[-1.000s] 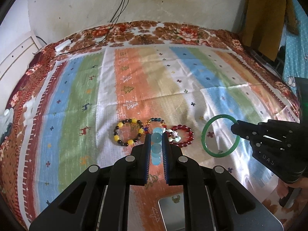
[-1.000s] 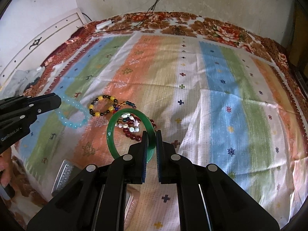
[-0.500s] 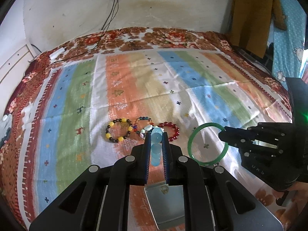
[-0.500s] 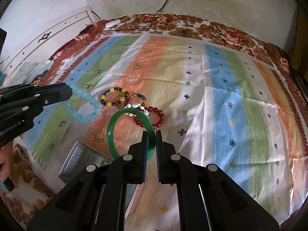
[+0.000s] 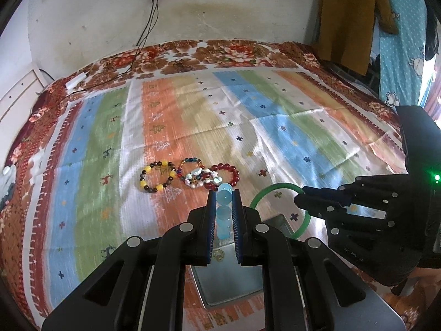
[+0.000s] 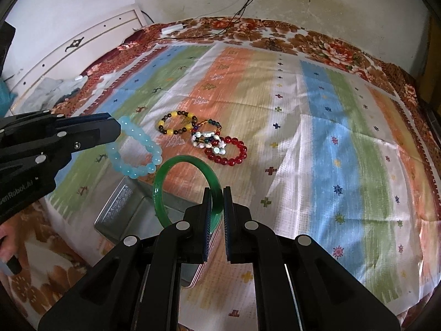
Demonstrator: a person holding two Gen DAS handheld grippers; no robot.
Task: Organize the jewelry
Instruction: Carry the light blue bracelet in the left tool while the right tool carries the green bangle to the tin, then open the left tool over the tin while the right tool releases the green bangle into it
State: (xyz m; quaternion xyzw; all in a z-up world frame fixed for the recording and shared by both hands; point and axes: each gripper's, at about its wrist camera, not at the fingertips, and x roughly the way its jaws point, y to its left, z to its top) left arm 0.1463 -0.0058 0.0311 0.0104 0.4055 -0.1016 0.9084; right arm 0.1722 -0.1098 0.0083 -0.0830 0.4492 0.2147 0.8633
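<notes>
A striped bedspread [image 6: 317,143] covers the bed below a stained wall [image 5: 234,8]. Both grippers point steeply down near its front edge: left gripper [image 5: 223,193] clamps a blue bracelet [image 6: 135,149], right gripper [image 6: 217,193] a green bangle [image 6: 176,165], over a metal box [image 6: 132,209].

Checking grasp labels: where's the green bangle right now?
The green bangle is clamped in the right gripper, held above the open metal tin, right of the blue bead bracelet in the right wrist view.
</notes>
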